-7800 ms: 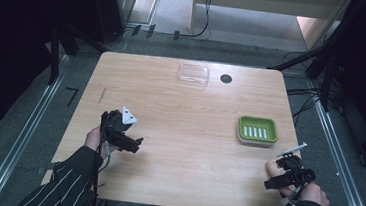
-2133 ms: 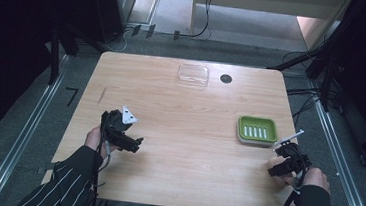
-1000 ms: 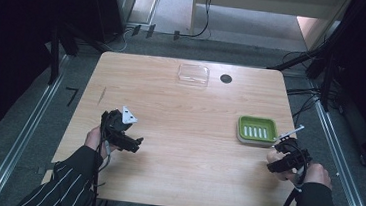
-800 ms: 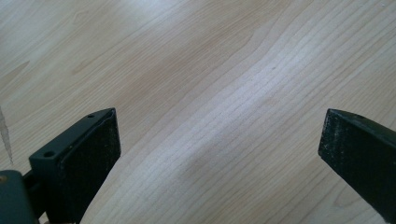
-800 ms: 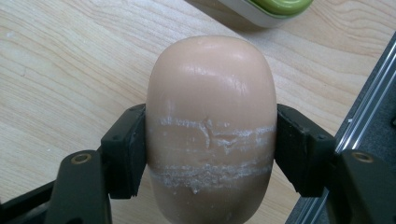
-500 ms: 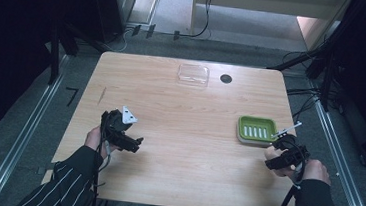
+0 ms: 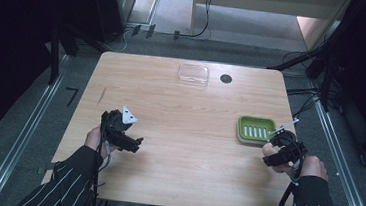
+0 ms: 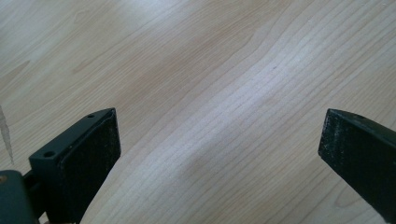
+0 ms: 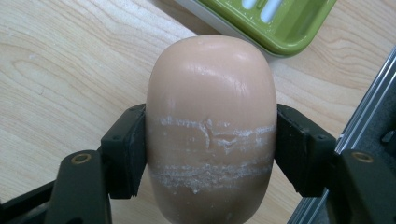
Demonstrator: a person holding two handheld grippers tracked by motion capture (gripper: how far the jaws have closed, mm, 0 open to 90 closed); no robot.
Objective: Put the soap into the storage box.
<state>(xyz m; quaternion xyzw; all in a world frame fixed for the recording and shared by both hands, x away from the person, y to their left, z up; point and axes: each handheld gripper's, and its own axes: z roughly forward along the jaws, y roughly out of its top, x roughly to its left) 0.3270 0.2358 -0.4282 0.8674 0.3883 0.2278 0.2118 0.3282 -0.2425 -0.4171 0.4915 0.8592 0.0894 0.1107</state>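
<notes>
My right gripper (image 9: 210, 140) is shut on a rounded peach-coloured soap bar (image 9: 211, 121) with white scuffed bands across it. In the high view the right gripper (image 7: 273, 153) hovers at the table's right side, just in front of a green soap dish (image 7: 256, 129) with white slots; the soap bar (image 7: 268, 151) shows as a small pale lump at its tip. The dish's corner (image 9: 275, 23) lies just beyond the soap in the right gripper view. My left gripper (image 7: 134, 145) rests over the left part of the table, open, and its pads (image 8: 95, 154) have bare wood between them.
A clear plastic lid or box (image 7: 193, 74) sits at the table's far edge, next to a round black cable hole (image 7: 226, 78). The wooden table (image 7: 183, 133) has its right edge close to my right hand, with a metal floor rail (image 9: 369, 98) beyond it.
My right gripper has carried the soap bar forward and leftward from the table's near right corner up to the green dish. The left gripper has stayed put.
</notes>
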